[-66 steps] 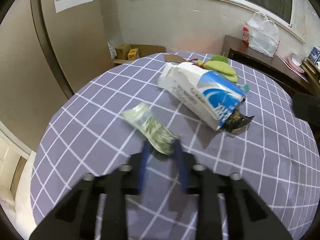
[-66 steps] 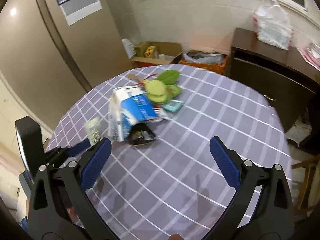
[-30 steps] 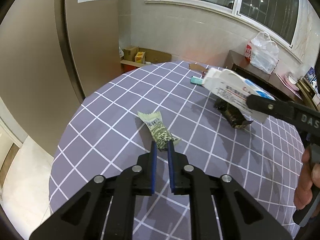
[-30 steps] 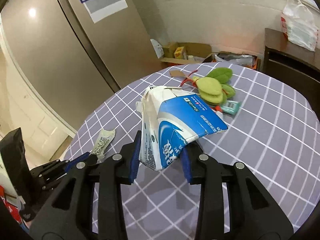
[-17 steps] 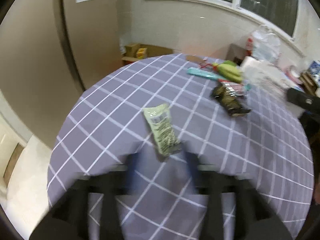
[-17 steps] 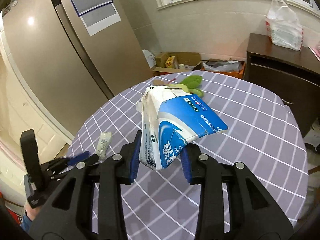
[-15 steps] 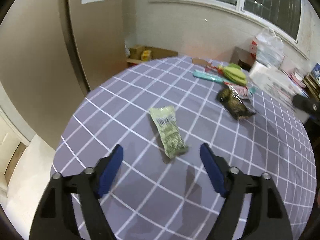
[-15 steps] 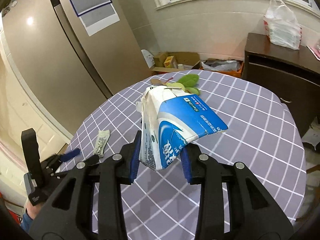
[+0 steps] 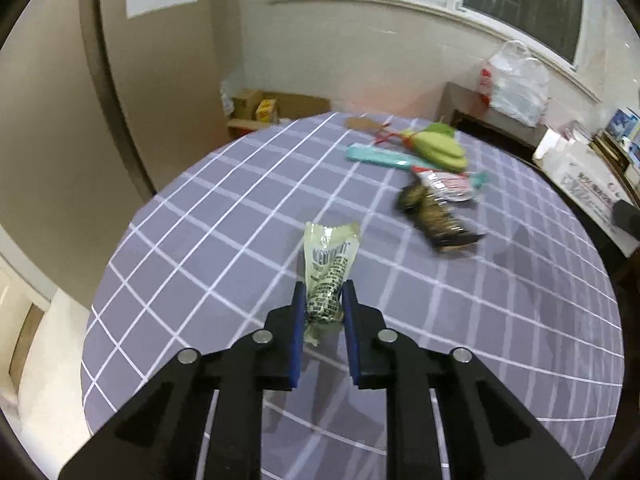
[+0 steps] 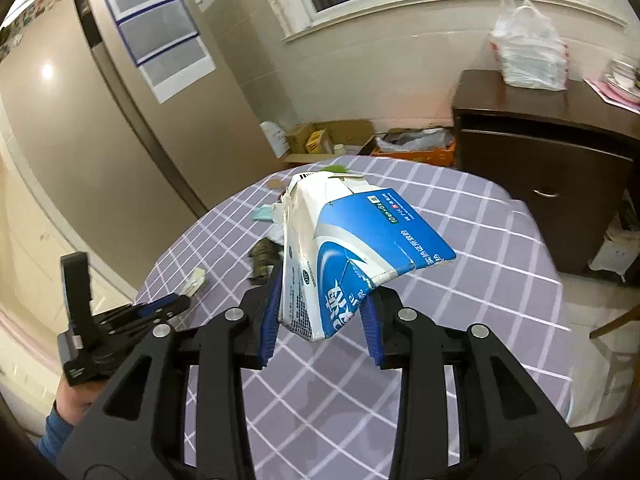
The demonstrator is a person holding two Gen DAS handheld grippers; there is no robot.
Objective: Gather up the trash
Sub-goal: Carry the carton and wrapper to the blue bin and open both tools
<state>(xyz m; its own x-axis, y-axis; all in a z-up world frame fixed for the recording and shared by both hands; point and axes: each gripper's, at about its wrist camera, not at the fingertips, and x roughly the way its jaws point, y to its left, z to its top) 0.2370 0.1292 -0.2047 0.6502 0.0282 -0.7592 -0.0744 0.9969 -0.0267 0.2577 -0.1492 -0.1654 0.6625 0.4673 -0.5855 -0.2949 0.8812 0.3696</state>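
Left claw [image 9: 323, 300] has just been closing; its blue pads now pinch the near end of the pale green wrapper [image 9: 329, 264], low centre of the left wrist frame, on the checked worktop [image 9: 224, 232]. Right claw [image 10: 320, 312] grips the crushed blue-white carton [image 10: 352, 248], lifted clear of the worktop at frame centre. Dark crumpled wrapper [image 9: 434, 216] and green leaf-shaped item [image 9: 438, 148] lie upper right, apart from both claws.

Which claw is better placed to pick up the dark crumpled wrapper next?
Neither is free. The left claw has just closed on the green snack wrapper; the right claw grips the blue-and-white carton. The left is probably likelier: the dark wrapper lies just ahead of it.
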